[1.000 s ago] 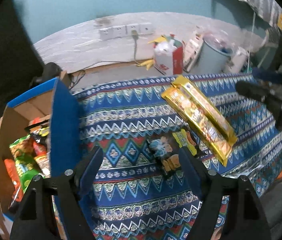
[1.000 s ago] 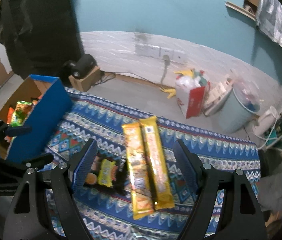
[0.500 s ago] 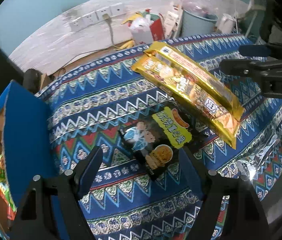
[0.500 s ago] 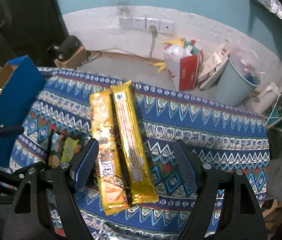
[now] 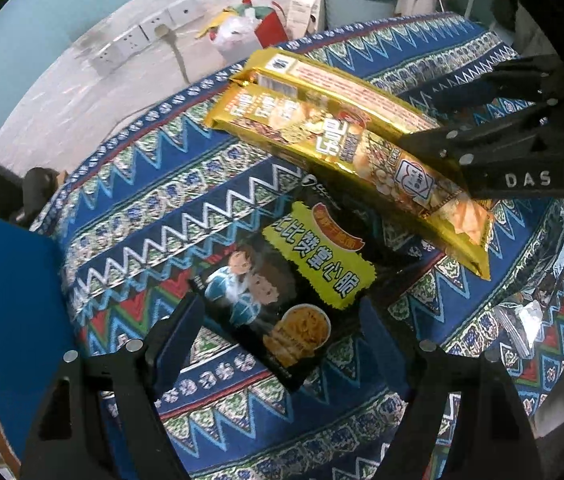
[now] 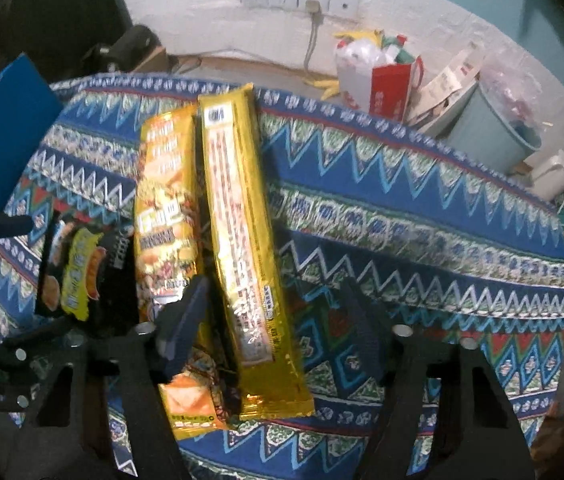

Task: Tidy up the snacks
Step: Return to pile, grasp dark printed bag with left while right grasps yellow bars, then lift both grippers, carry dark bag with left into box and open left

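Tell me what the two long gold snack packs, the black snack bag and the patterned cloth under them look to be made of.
Long gold snack packs: glossy metallised plastic film, judging by bright glare streaks and crimped ends. Black snack bag with yellow label: printed plastic film, probably, with a softer sheen and slight wrinkles. Blue zigzag-patterned cloth: woven fabric, it seems; matte, no glare, draping over the edge.

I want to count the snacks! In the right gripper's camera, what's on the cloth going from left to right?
Blue box flap → black snack bag → picture-side gold pack → text-side gold pack → bare cloth.
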The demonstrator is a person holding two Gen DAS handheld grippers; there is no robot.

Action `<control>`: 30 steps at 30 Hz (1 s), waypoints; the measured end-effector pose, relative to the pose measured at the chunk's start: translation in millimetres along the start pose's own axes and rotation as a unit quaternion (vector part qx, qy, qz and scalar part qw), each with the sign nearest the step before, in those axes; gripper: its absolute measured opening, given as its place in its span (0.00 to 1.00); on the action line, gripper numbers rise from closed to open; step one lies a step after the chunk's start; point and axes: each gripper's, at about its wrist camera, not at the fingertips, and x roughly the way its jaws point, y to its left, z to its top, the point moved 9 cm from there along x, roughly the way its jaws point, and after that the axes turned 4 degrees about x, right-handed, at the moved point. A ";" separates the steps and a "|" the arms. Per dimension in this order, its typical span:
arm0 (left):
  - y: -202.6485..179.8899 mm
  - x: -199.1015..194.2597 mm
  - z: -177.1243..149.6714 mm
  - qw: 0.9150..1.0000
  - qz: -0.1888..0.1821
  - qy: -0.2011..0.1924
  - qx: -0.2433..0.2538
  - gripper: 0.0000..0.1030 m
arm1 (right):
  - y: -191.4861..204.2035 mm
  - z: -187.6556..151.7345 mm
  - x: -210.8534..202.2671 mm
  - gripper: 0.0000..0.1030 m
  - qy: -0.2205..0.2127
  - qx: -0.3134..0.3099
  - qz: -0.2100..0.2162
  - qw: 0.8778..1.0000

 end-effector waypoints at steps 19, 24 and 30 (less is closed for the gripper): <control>18.7 27.9 33.4 0.999 -0.010 0.001 -0.048 0.84 | -22.2 -37.1 -1.7 0.34 0.038 0.044 0.006 0.998; 32.5 33.1 43.0 0.999 0.001 -0.003 -0.047 0.84 | -15.0 -19.1 3.6 0.40 0.024 0.036 0.015 0.999; 41.4 43.7 45.4 0.999 0.008 0.000 -0.050 0.88 | -13.6 -4.9 14.6 0.43 0.013 0.029 0.016 0.999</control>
